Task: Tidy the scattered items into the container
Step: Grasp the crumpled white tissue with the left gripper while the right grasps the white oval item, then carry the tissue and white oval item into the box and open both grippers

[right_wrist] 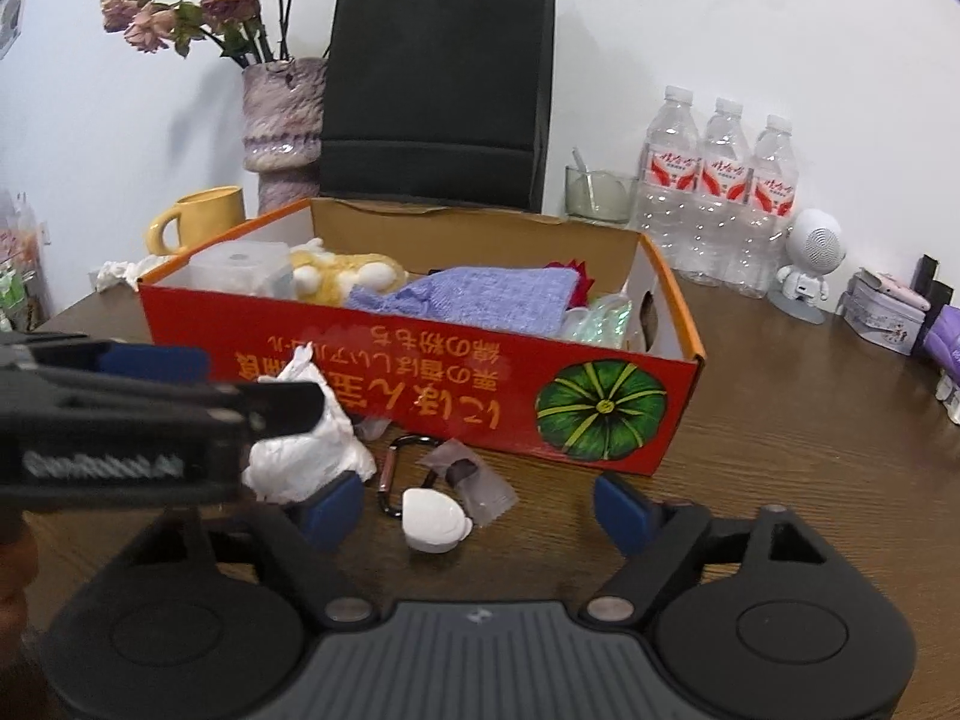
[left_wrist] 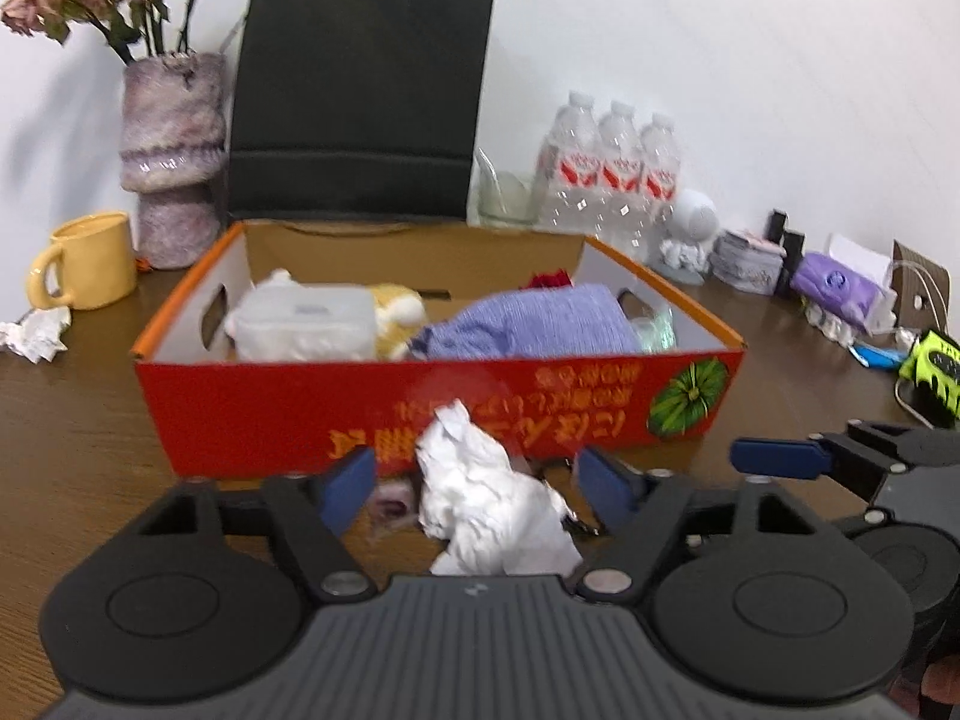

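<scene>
Brown table (left_wrist: 90, 420) carries the red box (left_wrist: 252, 402); before its front wall, crumpled paper (left_wrist: 486, 498) lies between the left claw's (left_wrist: 474, 489) unclenched jaws, untouched. Right claw (right_wrist: 477, 510), released, straddles a white case (right_wrist: 433, 519).

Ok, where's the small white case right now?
In the right wrist view, the white case lies on the table before the red box, beside the carabiner, between the right gripper's open fingers.

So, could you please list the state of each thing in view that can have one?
Left tool: open, either side of the crumpled tissue, pads clear.
Right tool: open, around the white case, not touching.
Red box: open-topped, partly filled.
Black bag: upright, clipped at the top.
Water bottles: upright, capped.
Yellow mug: upright.
</scene>
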### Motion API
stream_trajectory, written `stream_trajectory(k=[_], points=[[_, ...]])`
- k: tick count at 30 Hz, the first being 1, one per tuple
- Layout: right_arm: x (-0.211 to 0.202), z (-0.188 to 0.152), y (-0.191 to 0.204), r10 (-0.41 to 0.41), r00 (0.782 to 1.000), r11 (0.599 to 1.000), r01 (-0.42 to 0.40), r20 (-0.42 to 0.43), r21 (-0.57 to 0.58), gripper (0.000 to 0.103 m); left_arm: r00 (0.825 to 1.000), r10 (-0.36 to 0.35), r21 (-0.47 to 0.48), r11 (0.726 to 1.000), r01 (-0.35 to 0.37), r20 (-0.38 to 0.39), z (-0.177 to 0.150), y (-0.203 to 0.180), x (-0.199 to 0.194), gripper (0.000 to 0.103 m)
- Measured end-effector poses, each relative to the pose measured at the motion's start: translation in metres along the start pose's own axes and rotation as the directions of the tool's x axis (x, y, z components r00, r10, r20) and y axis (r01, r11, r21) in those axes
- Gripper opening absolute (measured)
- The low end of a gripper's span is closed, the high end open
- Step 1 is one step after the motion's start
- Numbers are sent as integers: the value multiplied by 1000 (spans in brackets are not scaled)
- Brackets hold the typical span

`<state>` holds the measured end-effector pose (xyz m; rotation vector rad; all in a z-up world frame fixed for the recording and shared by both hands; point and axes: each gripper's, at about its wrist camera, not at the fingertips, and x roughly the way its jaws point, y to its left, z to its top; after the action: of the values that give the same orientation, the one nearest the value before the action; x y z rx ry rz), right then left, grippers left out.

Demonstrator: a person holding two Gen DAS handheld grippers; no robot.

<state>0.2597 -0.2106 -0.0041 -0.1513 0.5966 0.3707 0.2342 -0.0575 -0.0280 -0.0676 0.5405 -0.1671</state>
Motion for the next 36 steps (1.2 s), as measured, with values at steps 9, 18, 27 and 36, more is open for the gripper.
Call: stream_trajectory(k=[9,18,27,36], points=[[16,-5,-1,72,995,997,-71,-68,13,45,993,-56,-10,998,55,-101,-8,0,22,53],[10,-6,4,118,992,993,-118,-55,0,22,990,-82,-23,997,80,-112,-9,4,22,28],[1,-4,1,120,993,993,-119,-23,15,22,994,-90,-20,996,89,-67,-6,2,9,26],[-20,9,-10,131,990,990,-134,54,53,22,993,-118,-25,993,119,22,10,0,-21,26]])
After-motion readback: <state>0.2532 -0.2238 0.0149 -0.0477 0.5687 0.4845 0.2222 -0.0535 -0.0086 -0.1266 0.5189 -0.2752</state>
